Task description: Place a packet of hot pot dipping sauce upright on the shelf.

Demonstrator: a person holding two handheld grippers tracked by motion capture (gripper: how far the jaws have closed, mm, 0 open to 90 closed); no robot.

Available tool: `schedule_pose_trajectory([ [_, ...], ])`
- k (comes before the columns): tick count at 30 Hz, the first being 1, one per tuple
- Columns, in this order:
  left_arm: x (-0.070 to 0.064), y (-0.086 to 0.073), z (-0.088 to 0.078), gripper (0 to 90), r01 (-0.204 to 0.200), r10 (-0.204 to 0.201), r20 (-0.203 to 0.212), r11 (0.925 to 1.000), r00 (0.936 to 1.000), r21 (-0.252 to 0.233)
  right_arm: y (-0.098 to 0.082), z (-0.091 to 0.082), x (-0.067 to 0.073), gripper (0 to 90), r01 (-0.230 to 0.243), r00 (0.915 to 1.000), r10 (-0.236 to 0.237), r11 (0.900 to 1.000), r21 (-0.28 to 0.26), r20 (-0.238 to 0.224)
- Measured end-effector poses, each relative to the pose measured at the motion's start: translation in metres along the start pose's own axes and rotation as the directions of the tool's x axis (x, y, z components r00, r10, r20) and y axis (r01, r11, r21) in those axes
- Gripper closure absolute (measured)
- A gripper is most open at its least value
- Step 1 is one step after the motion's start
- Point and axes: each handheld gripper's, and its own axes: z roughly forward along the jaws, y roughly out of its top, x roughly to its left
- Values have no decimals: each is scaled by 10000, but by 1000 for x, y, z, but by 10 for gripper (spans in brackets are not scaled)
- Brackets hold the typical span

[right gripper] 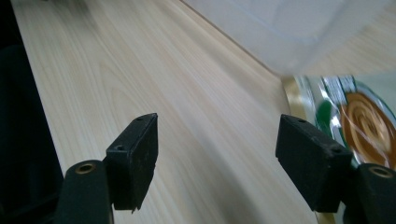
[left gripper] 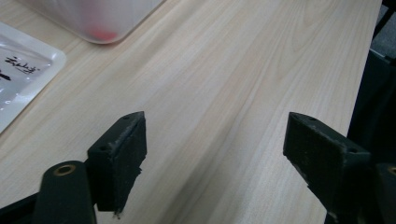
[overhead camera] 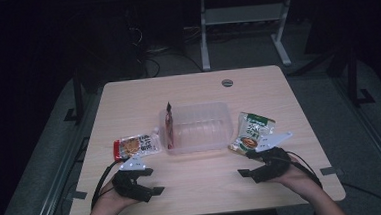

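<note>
Midway across the worktop (overhead camera: 203, 187) sits a clear plastic tub (overhead camera: 200, 128); a red sachet (overhead camera: 169, 126) leans upright at its left wall, though whether inside is hard to tell. Left of it lies an orange-labelled packet (overhead camera: 136, 146), right a green packet (overhead camera: 252, 131). Nearer, the left hand-held gripper (overhead camera: 153, 182) gapes empty; the right hand-held gripper (overhead camera: 247, 165), also wide and empty, sits just beside the green packet.

table (overhead camera: 198, 182): pale wood grain | tub (overhead camera: 200, 128): clear | left packet (overhead camera: 136, 146): red-orange, clear | right packet (overhead camera: 252, 131): green-white, orange swirl
</note>
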Motion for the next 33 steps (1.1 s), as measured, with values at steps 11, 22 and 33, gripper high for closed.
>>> schedule_pose_trajectory([
  [11,19,10,-16,534,248,-261,-646,9995,9976,-209,-28,-14,-11,285,-784,9964,785,9969,-41,317],
  [22,68,32,-26,897,748,-779,-1917,9969,9784,-232,-27,-12,-8,283,-692,9972,691,9976,15,302],
  [33,137,42,-9,898,1795,-1752,-3318,9836,9269,-180,-26,-10,-7,284,-626,9975,624,9980,64,321],
])
